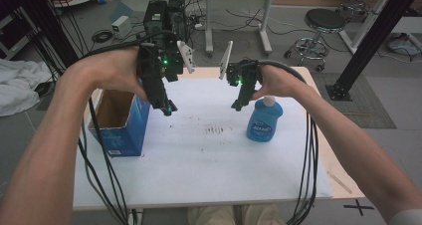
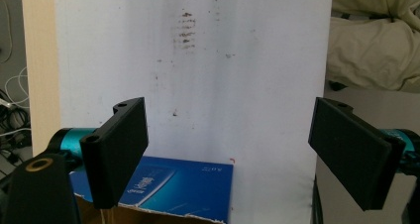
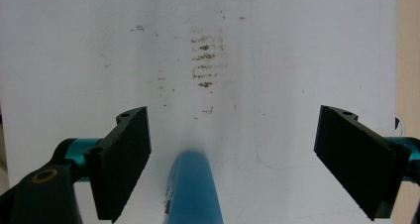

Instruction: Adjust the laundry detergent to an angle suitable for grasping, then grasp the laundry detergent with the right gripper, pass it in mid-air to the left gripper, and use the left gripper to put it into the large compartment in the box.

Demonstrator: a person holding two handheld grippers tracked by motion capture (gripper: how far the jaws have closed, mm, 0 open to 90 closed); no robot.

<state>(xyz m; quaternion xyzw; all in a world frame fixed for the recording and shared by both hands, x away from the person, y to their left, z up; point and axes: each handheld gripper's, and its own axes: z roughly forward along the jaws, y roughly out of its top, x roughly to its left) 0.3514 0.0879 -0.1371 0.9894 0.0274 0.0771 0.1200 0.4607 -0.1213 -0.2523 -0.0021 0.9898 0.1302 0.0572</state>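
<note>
A blue bottle point(image 1: 264, 118) with a white cap stands upright on the white table point(image 1: 209, 160), right of centre. My right gripper point(image 1: 239, 103) hangs just left of the bottle's cap, open, jaws empty. In the right gripper view the blue bottle point(image 3: 190, 189) rises at the bottom between the wide-apart jaws of that gripper point(image 3: 232, 164). A blue cardboard box point(image 1: 121, 120), open at the top, stands at the table's left edge. My left gripper point(image 1: 167, 107) is open, above the table just right of the box. The left gripper view has the box point(image 2: 173, 187) below its gripper point(image 2: 230, 157).
Dark smudges point(image 1: 216, 130) mark the middle of the table top. Cables point(image 1: 102, 175) trail from both grippers down past the table's front corners. Beyond the far edge stand a black equipment stack point(image 1: 164, 16), a desk and a stool point(image 1: 322, 23). White cloth point(image 1: 17, 83) lies at the left.
</note>
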